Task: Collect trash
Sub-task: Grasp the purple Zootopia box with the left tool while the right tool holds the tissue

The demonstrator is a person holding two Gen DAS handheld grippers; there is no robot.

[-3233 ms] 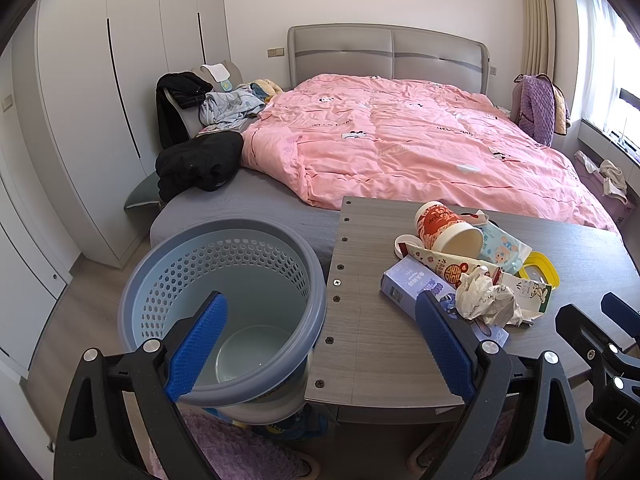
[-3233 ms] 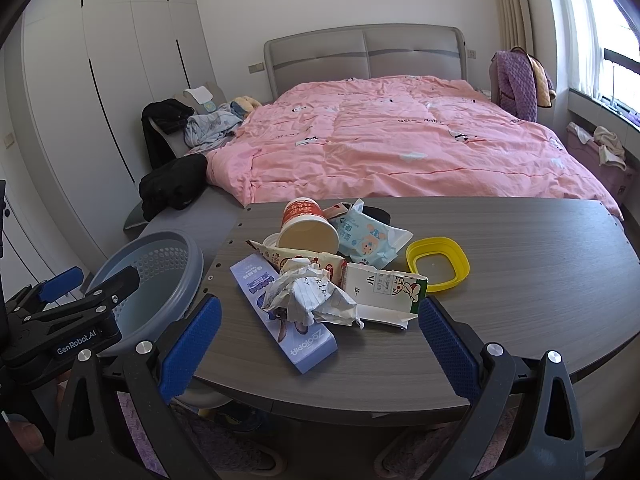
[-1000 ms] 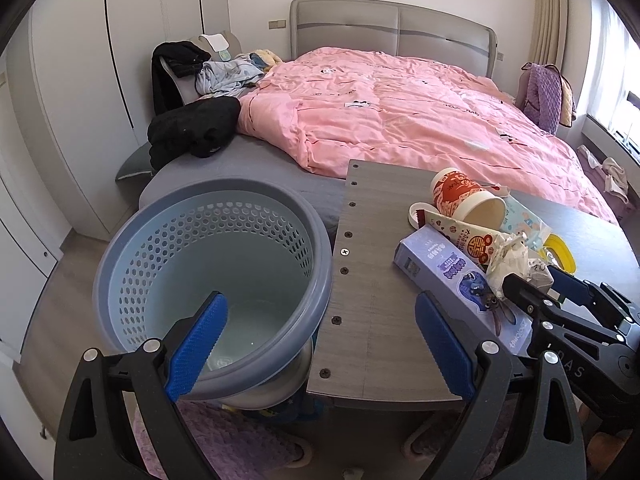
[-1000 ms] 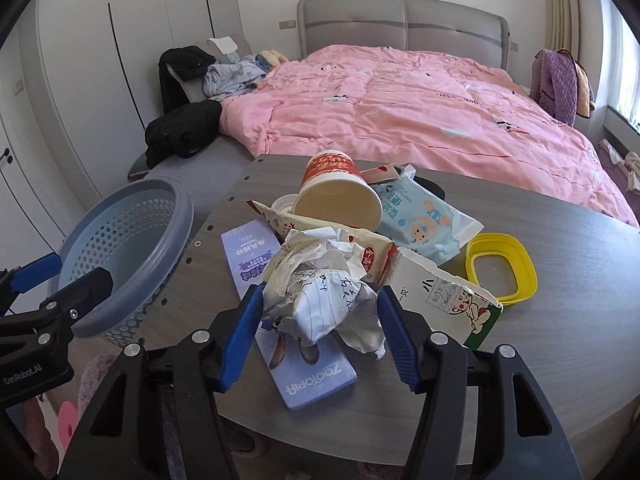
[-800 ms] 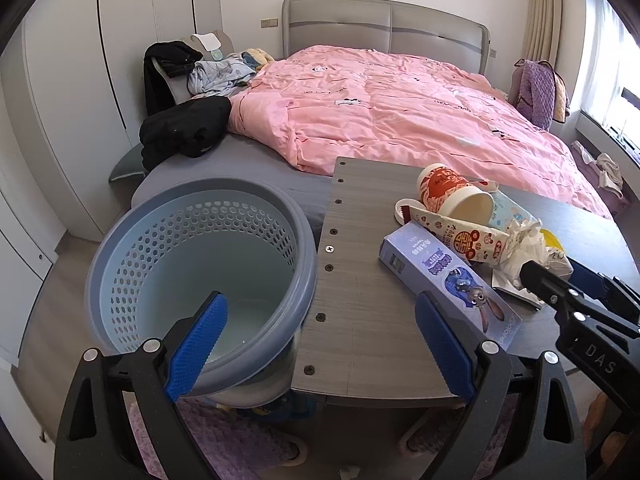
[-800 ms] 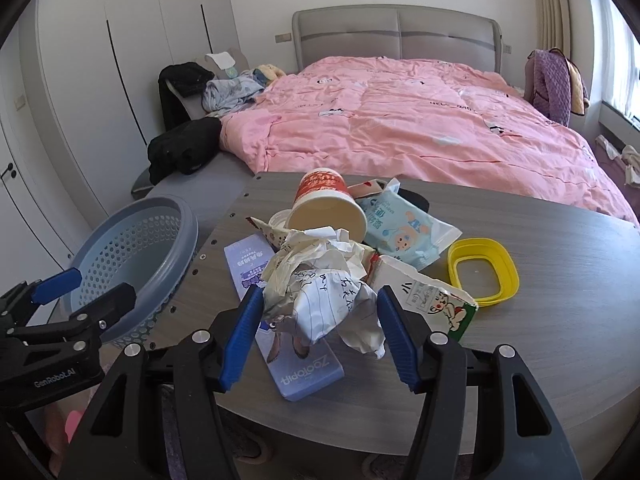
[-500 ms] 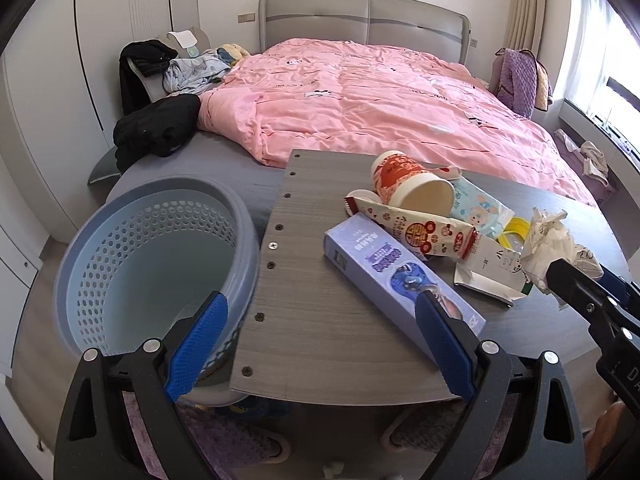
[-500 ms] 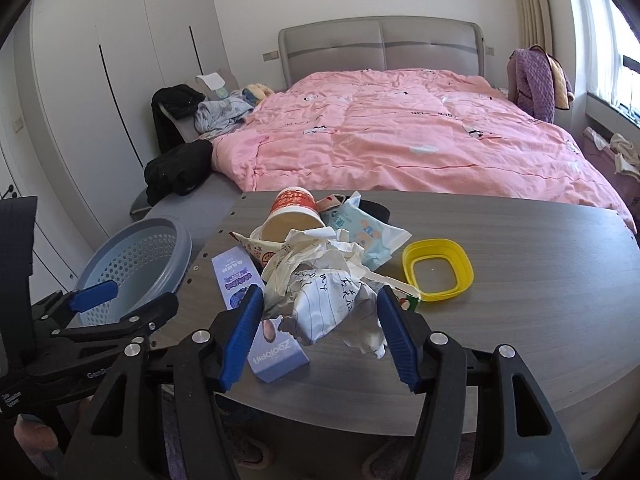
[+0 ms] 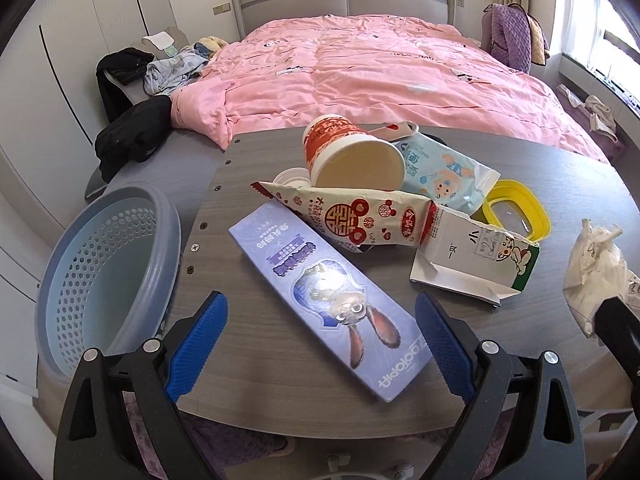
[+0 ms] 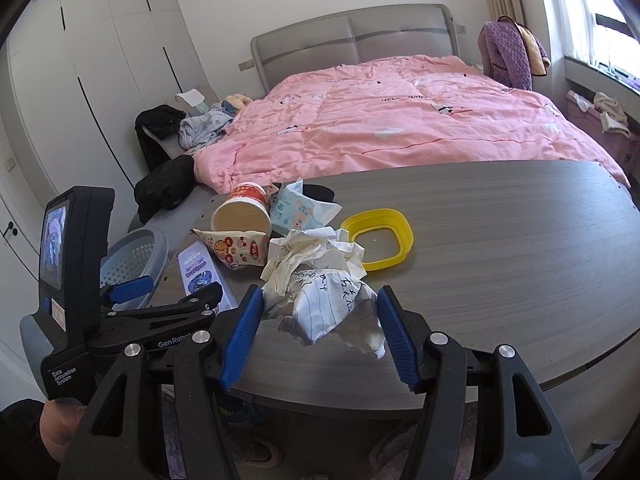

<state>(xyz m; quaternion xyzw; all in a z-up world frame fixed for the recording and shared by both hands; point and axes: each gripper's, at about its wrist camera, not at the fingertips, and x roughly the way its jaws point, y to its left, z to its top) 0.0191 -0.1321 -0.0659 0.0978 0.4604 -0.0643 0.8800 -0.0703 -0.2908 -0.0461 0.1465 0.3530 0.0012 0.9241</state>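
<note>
My right gripper (image 10: 320, 332) is shut on a crumpled sheet of written paper (image 10: 324, 292), held above the grey table (image 10: 500, 248). The same paper (image 9: 596, 268) shows at the right edge of the left wrist view. My left gripper (image 9: 320, 344) is open, and a long purple box (image 9: 328, 292) lies on the table between and ahead of its blue pads (image 9: 196, 344). Behind the box lie a tipped paper cup (image 9: 352, 152), a snack bag (image 9: 352, 212), a white carton (image 9: 472, 256) and a wipes pack (image 9: 444, 172). A blue perforated basket (image 9: 104, 264) stands off the table's left end.
A yellow rimmed lid (image 10: 376, 240) lies on the table right of the pile. A pink-covered bed (image 10: 400, 128) fills the room behind, with dark clothes (image 10: 168, 184) at its left corner. White wardrobes (image 10: 100, 80) line the left wall. A purple rug lies under the table.
Both grippers have shifted right along the table. The basket has slid to the left of the left view and the purple box now lies between its fingers. The right gripper still holds the paper.
</note>
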